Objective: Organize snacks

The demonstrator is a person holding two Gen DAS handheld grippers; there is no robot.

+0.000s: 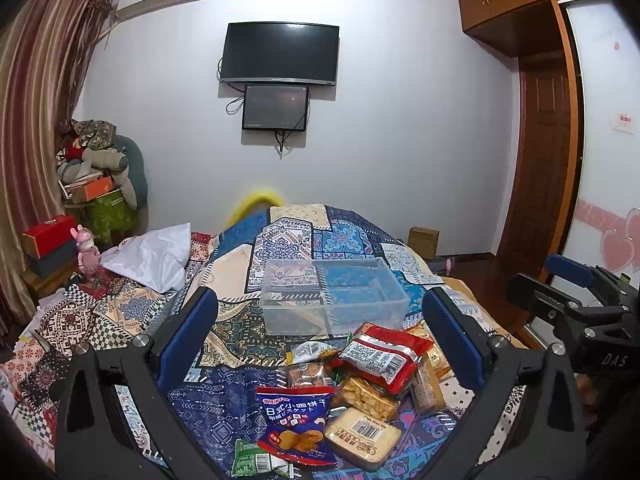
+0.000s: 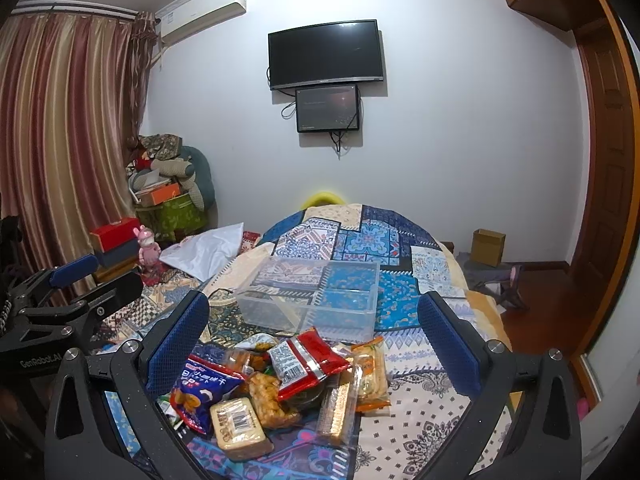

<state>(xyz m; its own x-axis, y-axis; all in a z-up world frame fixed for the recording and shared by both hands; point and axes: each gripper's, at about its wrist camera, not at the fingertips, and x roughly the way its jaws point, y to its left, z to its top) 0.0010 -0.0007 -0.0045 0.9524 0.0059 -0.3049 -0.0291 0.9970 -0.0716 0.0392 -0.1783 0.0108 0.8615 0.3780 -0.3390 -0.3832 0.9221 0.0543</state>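
A pile of wrapped snacks lies on the patterned bedspread: a red packet point(image 1: 384, 356) point(image 2: 308, 362), a blue biscuit bag point(image 1: 296, 420) point(image 2: 200, 388), a pale cake pack point(image 1: 362, 438) point(image 2: 238, 426) and others. Behind the pile stands a clear plastic bin point(image 1: 332, 296) point(image 2: 312, 300), empty. My left gripper point(image 1: 320, 336) is open and empty, hovering above the pile. My right gripper point(image 2: 312, 336) is open and empty, also above the pile. Each gripper shows at the edge of the other's view: the right one point(image 1: 568, 292) and the left one point(image 2: 72, 288).
A white plastic bag point(image 1: 156, 256) point(image 2: 208, 250) lies on the bed at the left. A pink figurine point(image 1: 88, 252) and red box point(image 1: 48, 232) stand at the left edge. A cardboard box point(image 2: 486, 248) sits on the floor at the right. Wardrobe at right.
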